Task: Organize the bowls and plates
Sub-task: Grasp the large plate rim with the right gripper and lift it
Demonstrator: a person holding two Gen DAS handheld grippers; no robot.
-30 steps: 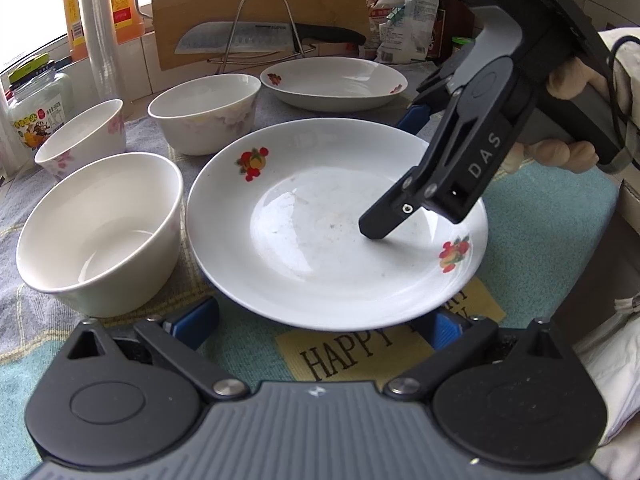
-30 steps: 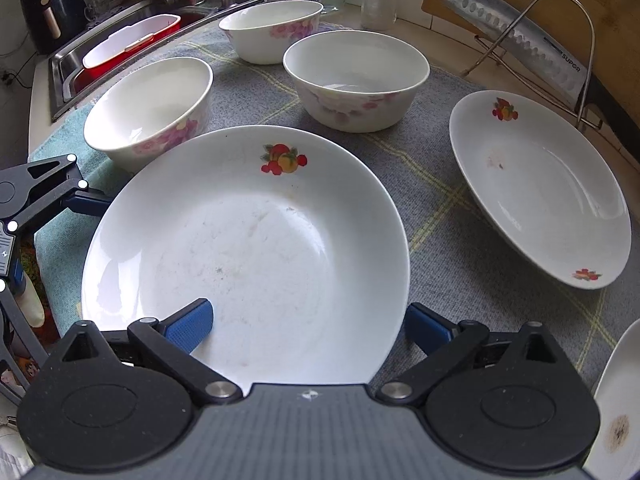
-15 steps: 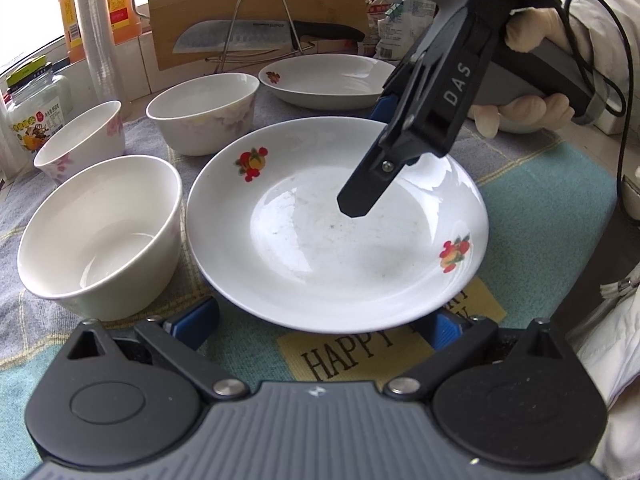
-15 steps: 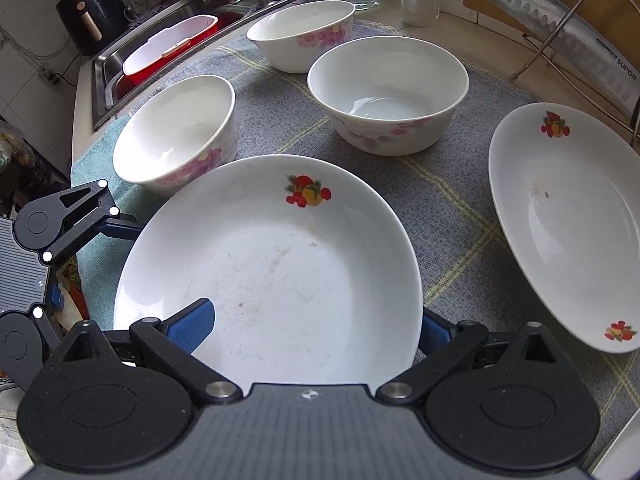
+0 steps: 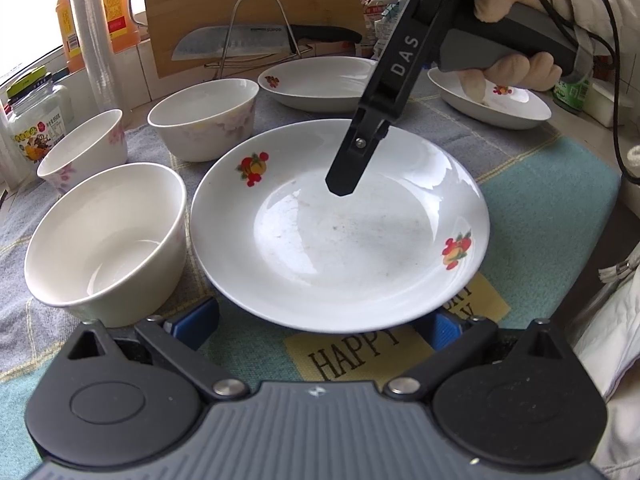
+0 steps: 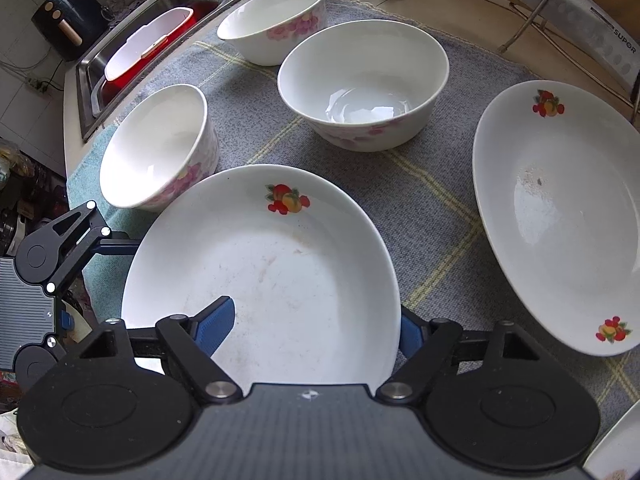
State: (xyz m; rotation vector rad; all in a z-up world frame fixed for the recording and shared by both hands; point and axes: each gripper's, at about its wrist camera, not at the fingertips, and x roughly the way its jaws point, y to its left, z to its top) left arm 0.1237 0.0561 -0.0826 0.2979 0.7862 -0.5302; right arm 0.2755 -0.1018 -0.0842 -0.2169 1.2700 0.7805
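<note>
A white plate with fruit prints (image 5: 340, 232) lies on the cloth in front of my left gripper (image 5: 316, 320), whose open jaws stand on either side of its near rim. The same plate fills the right wrist view (image 6: 260, 280). My right gripper (image 6: 316, 328) is open, one finger above the plate's inside, the other beyond its rim; it hangs over the plate in the left view (image 5: 344, 184). Three white bowls (image 5: 104, 240) (image 5: 204, 116) (image 5: 80, 148) stand to the left. Two more fruit plates (image 5: 320, 80) (image 5: 492, 100) lie behind.
A knife on a wire stand (image 5: 248, 44) and a cutting board (image 5: 248, 4) are at the back. A jar (image 5: 36, 128) and bottle (image 5: 116, 12) stand back left. A sink with a red tub (image 6: 148, 44) lies beyond the bowls. A cloth (image 5: 540, 216) covers the counter.
My right gripper has risen and tilted steeper over the plate, its tip moving toward the far side. The left gripper and the dishes have stayed put.
</note>
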